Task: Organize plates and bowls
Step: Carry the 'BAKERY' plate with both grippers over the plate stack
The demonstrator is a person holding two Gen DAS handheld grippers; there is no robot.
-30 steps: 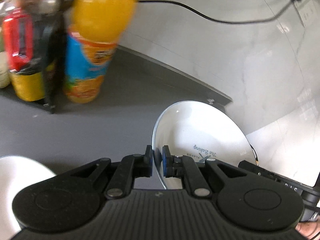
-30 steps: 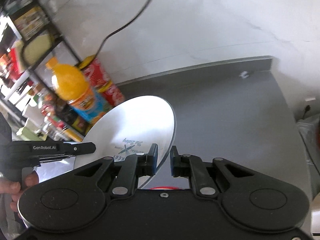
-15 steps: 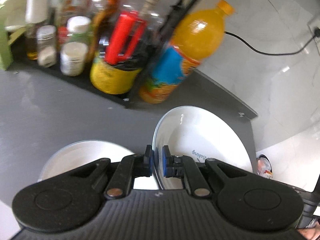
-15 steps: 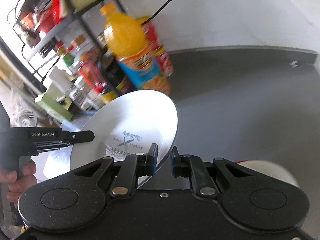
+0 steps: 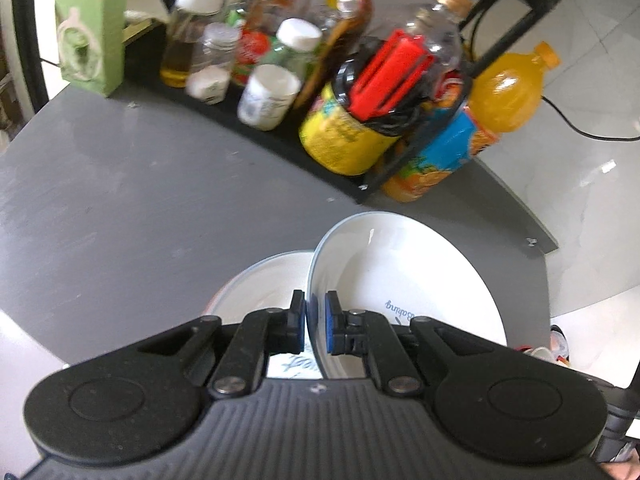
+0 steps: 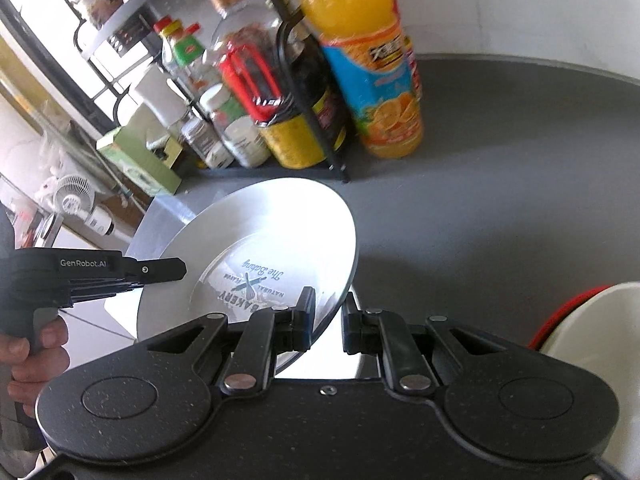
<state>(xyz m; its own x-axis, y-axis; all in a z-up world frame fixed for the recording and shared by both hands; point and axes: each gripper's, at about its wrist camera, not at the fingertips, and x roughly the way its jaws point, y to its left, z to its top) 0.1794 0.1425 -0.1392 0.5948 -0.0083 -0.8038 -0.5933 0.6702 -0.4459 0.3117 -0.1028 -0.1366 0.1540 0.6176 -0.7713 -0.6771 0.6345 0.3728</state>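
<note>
A white plate (image 5: 400, 280) printed with a bakery logo hangs tilted above the grey counter (image 5: 120, 200). My left gripper (image 5: 316, 320) is shut on its near rim. In the right wrist view the same plate (image 6: 272, 232) shows its printed face. My right gripper (image 6: 326, 316) clamps its lower right rim, and the left gripper (image 6: 176, 270) holds the opposite edge. A second white plate (image 5: 264, 280) lies flat on the counter, directly under the held one and partly hidden by it.
A black rack (image 5: 404, 160) crowded with bottles and jars lines the back of the counter, with an orange juice bottle (image 6: 360, 40) beside it. A green box (image 5: 88, 32) stands at the far left. A white bowl with a red edge (image 6: 592, 340) sits at the right.
Both grippers carried the plate leftward along the counter, from the bare wall corner to in front of the rack. The flat plate now lies right under the held one.
</note>
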